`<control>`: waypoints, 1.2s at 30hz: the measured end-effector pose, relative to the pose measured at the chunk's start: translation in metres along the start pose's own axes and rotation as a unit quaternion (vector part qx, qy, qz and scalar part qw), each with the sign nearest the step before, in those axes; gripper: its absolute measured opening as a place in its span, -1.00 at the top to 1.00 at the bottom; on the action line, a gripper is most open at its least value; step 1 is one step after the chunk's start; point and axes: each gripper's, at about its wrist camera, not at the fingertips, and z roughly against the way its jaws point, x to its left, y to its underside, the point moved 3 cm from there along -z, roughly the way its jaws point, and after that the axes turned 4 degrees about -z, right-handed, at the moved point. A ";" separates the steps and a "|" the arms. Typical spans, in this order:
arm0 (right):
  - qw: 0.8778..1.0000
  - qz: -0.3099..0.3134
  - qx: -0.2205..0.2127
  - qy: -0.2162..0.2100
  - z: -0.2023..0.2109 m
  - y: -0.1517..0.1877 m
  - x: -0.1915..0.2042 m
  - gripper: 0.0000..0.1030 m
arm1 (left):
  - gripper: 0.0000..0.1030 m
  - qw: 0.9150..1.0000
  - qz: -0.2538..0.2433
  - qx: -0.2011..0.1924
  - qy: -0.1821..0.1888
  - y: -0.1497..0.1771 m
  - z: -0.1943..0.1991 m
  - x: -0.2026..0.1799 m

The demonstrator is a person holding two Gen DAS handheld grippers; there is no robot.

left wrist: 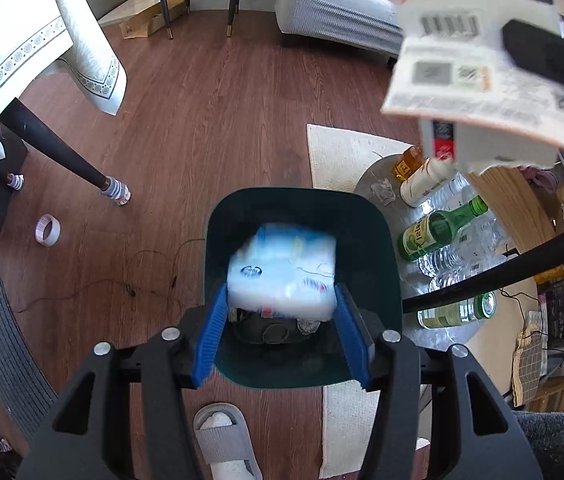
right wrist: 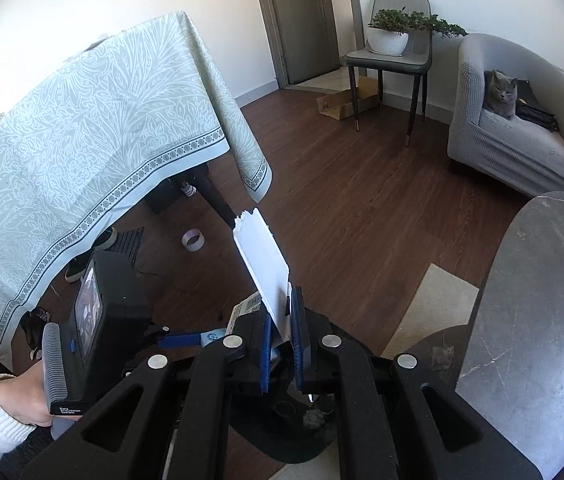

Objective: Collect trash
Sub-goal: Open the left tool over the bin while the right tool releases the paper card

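Note:
My left gripper [left wrist: 280,304] hangs over a dark green bin [left wrist: 218,216], its blue pads [left wrist: 218,312] pressed on the lower sides of a blurred white and blue soft packet [left wrist: 282,268]. Small bits of trash lie on the bin's floor. My right gripper [right wrist: 282,308] is shut on a flattened white printed carton [right wrist: 262,256], which sticks up and to the left. The left wrist view has that carton [left wrist: 470,52] at the upper right, with a black finger [left wrist: 550,56] of the right gripper on it. In the right wrist view the bin [right wrist: 282,440] lies below the jaws.
Green, amber and clear bottles [left wrist: 438,228] crowd a round table right of the bin. A slippered foot [left wrist: 226,440] and a tape roll [left wrist: 48,230] are on the wood floor. A cloth-covered table [right wrist: 82,140] stands left, an armchair with a cat [right wrist: 502,96] far right.

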 end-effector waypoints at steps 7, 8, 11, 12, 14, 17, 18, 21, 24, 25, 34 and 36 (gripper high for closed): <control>0.999 0.005 0.030 0.009 -0.022 0.007 0.003 0.83 | -0.12 1.000 0.012 -0.013 0.005 -0.002 0.011 0.009; 0.999 0.005 0.035 0.010 -0.025 0.008 0.004 0.83 | -0.12 1.000 0.014 -0.015 0.007 -0.002 0.013 0.010; 0.999 0.006 0.050 0.013 -0.036 0.012 0.006 0.84 | -0.12 0.999 0.021 -0.027 0.012 -0.005 0.021 0.014; 0.998 0.006 0.054 0.014 -0.040 0.013 0.007 0.84 | -0.12 0.999 0.022 -0.031 0.012 -0.006 0.024 0.015; 0.998 0.007 0.064 0.014 -0.047 0.016 0.007 0.84 | -0.12 0.999 0.024 -0.041 0.013 -0.008 0.030 0.016; 0.997 0.007 0.077 0.015 -0.057 0.020 0.009 0.84 | -0.08 0.998 0.026 -0.059 0.015 -0.011 0.040 0.018; 0.997 0.007 0.081 0.016 -0.060 0.021 0.009 0.84 | -0.07 0.997 0.026 -0.065 0.015 -0.011 0.044 0.018; 0.995 0.006 0.096 0.016 -0.071 0.027 0.010 0.84 | 0.00 0.996 0.029 -0.078 0.015 -0.014 0.052 0.020; 0.994 0.005 0.111 0.017 -0.080 0.032 0.012 0.84 | 0.07 0.996 0.029 -0.089 0.012 -0.017 0.060 0.021; 0.993 0.005 0.116 0.016 -0.083 0.034 0.013 0.84 | 0.07 0.995 0.030 -0.091 0.012 -0.017 0.062 0.021; 0.987 0.006 0.157 0.023 -0.110 0.051 0.015 0.83 | 0.25 0.992 0.036 -0.120 0.003 -0.026 0.084 0.020; 0.986 0.007 0.164 0.025 -0.115 0.054 0.017 0.83 | 0.26 0.991 0.037 -0.131 0.004 -0.028 0.091 0.019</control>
